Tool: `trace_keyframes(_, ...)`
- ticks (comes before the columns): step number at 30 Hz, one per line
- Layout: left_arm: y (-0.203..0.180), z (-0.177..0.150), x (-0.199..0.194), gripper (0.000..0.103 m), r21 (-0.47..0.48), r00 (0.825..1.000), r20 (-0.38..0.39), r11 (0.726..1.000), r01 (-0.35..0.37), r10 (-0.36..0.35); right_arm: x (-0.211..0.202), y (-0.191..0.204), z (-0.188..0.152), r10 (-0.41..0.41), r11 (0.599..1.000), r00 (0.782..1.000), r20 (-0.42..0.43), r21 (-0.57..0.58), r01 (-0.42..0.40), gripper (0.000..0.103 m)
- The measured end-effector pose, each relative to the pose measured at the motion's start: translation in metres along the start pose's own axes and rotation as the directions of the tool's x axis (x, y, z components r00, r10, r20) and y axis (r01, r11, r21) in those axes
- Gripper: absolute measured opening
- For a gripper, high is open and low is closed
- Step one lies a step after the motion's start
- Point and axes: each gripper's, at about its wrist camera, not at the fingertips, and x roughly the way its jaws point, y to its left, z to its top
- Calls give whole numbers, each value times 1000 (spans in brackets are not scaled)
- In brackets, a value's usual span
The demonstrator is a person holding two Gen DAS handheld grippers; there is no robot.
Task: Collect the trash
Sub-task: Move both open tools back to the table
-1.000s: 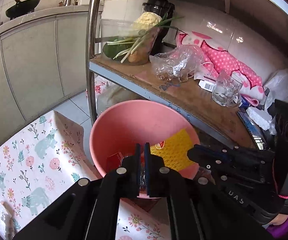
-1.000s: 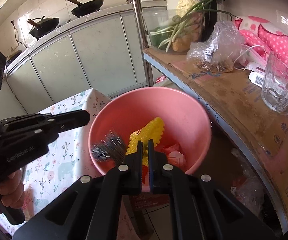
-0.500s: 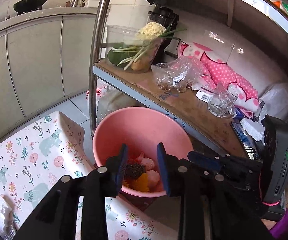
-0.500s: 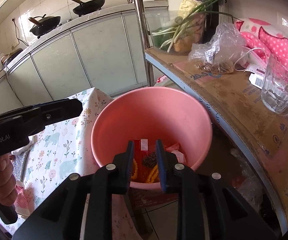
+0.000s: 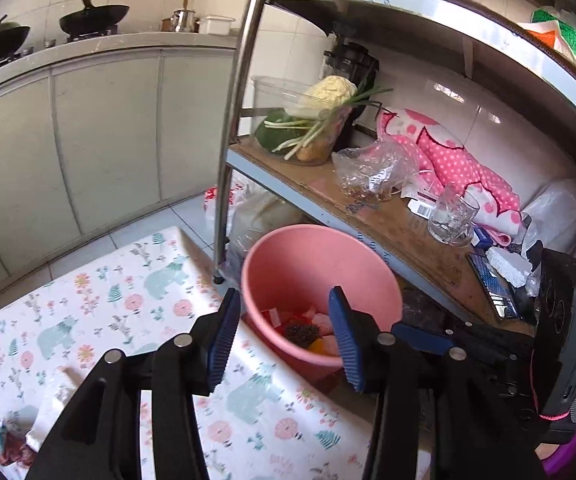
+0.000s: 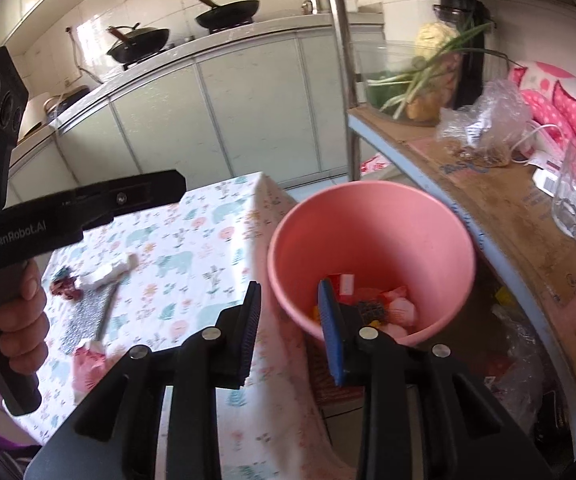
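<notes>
A pink bucket (image 5: 320, 256) (image 6: 368, 220) stands beside the table and holds wrappers, a dark scrubber and a yellow piece (image 5: 300, 330) (image 6: 372, 308). My left gripper (image 5: 284, 320) hangs above its near rim, jaws opening, nothing between them. My right gripper (image 6: 289, 300) hovers over the bucket's left rim and the cloth's edge, jaws also opening and empty. On the flowery tablecloth (image 6: 188, 240) lie a crumpled dark-red wrapper (image 6: 64, 282), a white paper wad (image 6: 106, 272), a silvery strip (image 6: 84, 316) and a pink wrapper (image 6: 88, 360).
A metal rack (image 5: 232, 140) rises right behind the bucket. Its cardboard-lined shelf (image 5: 388, 220) carries a glass mug (image 5: 452, 220), a plastic bag (image 5: 372, 168), a bowl of vegetables (image 5: 308, 128) and pink dotted cloth. Grey cabinets with woks on top stand behind.
Both grippers were shut over the bucket, the left on a dark scrubber and the right on a yellow piece. Both opened, the pieces dropped in, and both grippers drew back and up.
</notes>
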Motion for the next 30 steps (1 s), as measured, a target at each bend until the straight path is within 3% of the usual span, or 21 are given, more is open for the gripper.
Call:
trace_keyframes(9, 47, -35, -63, 47, -68, 994, 26, 992, -108, 110, 4, 58, -24, 169, 980, 979, -117, -85, -180, 31)
trace_keyframes(15, 81, -66, -104, 47, -130, 974, 43, 968, -213, 220, 11, 93, -37, 243, 956, 952, -185, -119, -267, 31)
trace_keyframes(18, 99, -84, -121, 47, -156, 957, 32, 947, -280, 288, 15, 110, -42, 264, 946, 940, -216, -133, -297, 31)
trace_keyframes(22, 127, -112, -140, 47, -215, 936, -2, 913, -345, 353, 23, 125, -45, 292, 935, 921, -256, -124, -331, 40)
trace_keyframes(30, 178, -151, -162, 47, -324, 903, -67, 846, -423, 425, 46, 158, -48, 297, 922, 898, -325, -148, -358, 40)
